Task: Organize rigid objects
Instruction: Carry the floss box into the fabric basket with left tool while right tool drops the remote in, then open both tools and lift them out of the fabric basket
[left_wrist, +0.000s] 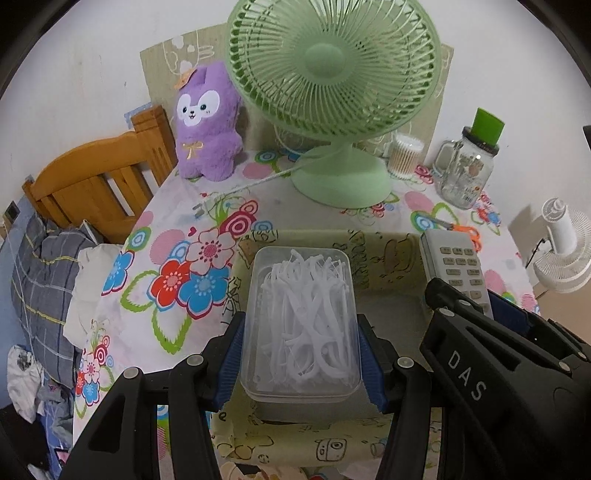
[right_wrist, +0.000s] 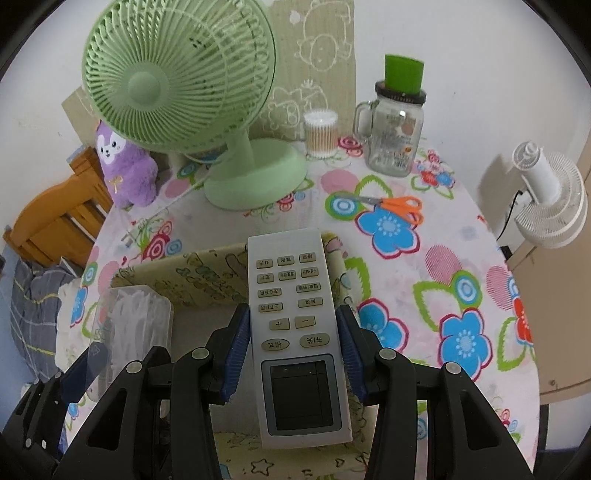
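Right wrist view: right gripper (right_wrist: 293, 354) clamps remote (right_wrist: 295, 332), long axis near-far, over tray (right_wrist: 207, 273) right half | left gripper (left_wrist: 301, 363) pinches floss box (left_wrist: 301, 325) at tray's left

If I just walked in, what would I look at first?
Probably the big green fan standing at the back of the flowery table, with the purple plush toy on its left. Up close, the left gripper clamps a clear box of floss picks and the right gripper clamps a white remote, both over a yellow bin.
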